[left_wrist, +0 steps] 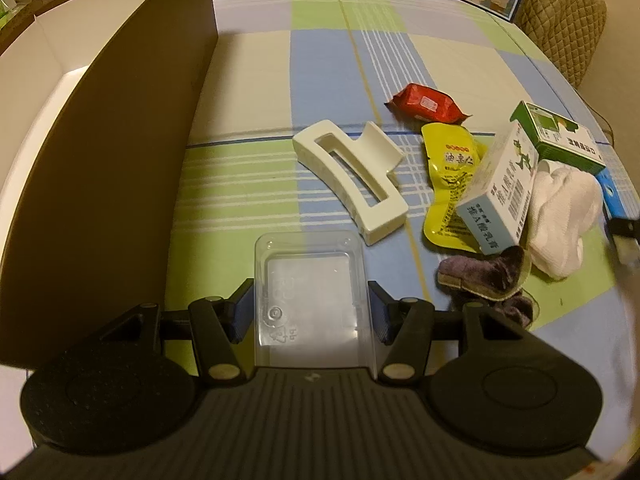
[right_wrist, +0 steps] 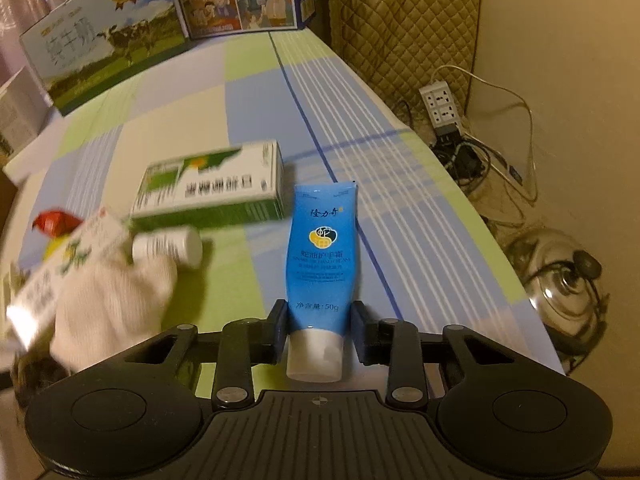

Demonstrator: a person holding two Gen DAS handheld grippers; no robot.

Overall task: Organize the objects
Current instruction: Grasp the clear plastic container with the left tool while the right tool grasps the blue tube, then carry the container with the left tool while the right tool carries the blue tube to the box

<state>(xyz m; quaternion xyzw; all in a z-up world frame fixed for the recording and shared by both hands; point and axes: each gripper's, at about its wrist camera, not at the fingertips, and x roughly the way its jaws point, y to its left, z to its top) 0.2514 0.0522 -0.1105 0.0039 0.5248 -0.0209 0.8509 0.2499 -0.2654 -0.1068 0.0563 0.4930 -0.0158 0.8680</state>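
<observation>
1. Tube [right_wrist: 322, 256] of blue hand cream lies flat on the checked tablecloth [right_wrist: 400, 152], white cap toward the camera, and the right gripper [right_wrist: 320, 330] has its jaws clamped on it just above the cap.
2. Pads on both sides press the tube's lower body; the crimped end points away up the table.
3. Just left of the tube sits a green and white carton [right_wrist: 212, 188], lying flat, near but not touching it.
4. Below that carton a small white bottle [right_wrist: 170, 245] rests on its side against a white sock [right_wrist: 116, 304], all blurred in this view.
5. Over to the left gripper [left_wrist: 316, 314]: its jaws are closed on a clear plastic tray [left_wrist: 310, 280], pads against its two long walls.
6. Beyond the tray, a cream hair claw clip [left_wrist: 350, 178] lies on the cloth, very close to the tray's far corner.
7. Right of the clip: a yellow snack pouch [left_wrist: 450, 184], with a red packet [left_wrist: 426, 105] just behind it.
8. A pale blue medicine box [left_wrist: 496, 196] leans tilted over the yellow pouch; a dark purple velvet scrunchie [left_wrist: 486, 280] sits at its near end.
9. Far left, a tall brown box wall [left_wrist: 120, 168] stands along the table edge.
10. Back edge: two printed milk cartons [right_wrist: 108, 44] stand upright.
</observation>
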